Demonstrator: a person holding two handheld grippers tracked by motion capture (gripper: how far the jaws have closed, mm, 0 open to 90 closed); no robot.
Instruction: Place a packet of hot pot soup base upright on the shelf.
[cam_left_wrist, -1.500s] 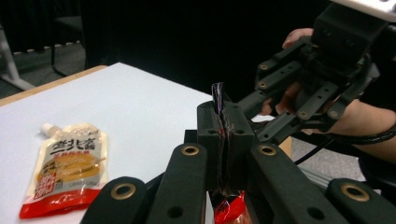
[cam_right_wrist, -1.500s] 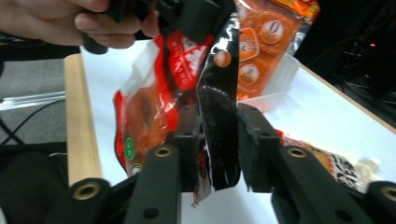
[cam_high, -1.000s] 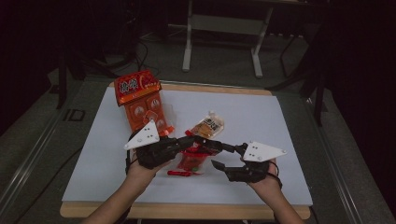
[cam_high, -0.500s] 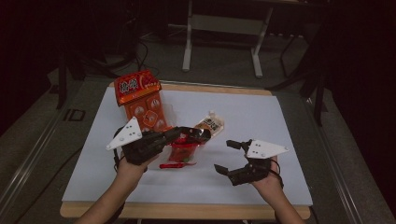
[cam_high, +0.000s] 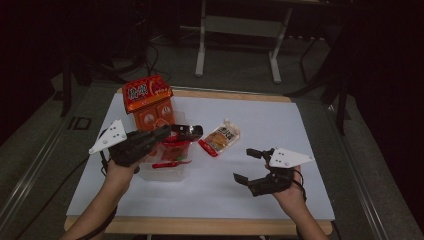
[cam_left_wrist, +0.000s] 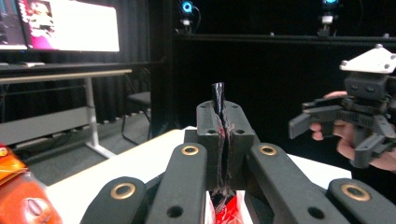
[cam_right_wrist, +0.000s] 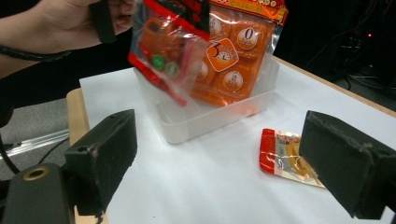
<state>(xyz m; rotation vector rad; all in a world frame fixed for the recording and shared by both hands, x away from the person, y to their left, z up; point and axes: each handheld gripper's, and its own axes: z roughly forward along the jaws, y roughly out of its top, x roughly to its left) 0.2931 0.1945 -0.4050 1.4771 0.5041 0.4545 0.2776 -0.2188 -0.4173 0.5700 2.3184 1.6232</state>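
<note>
My left gripper (cam_high: 167, 134) has its jaws pressed together on the dark top edge of a red snack packet (cam_high: 176, 145); in the left gripper view that edge (cam_left_wrist: 218, 100) sticks up between the two closed jaws. The packet hangs from the jaws over a clear plastic tub (cam_high: 165, 172) that sits on the white worktop (cam_high: 300, 125), at its left half. In the right gripper view the packet (cam_right_wrist: 163, 51) dangles above the tub's open mouth (cam_right_wrist: 187, 126), tilted, its lower end near the rim (whether it touches the tub I cannot tell).

Standing in the tub's far part is a larger orange multipack bag (cam_high: 147, 100), upright, with round printed portions on its clear front; it rises well above the tub wall.

My right gripper (cam_high: 250, 165) is held near the right front of the worktop, well apart from the tub. Its jaws are spread wide and have just been opening, with nothing between them. Between the two jaws in the right gripper view, lying farther off on the worktop, I see a small orange sachet (cam_right_wrist: 285, 156) with a red end. From above, that sachet (cam_high: 221, 140) lies flat just right of the tub, between the two grippers.
</note>
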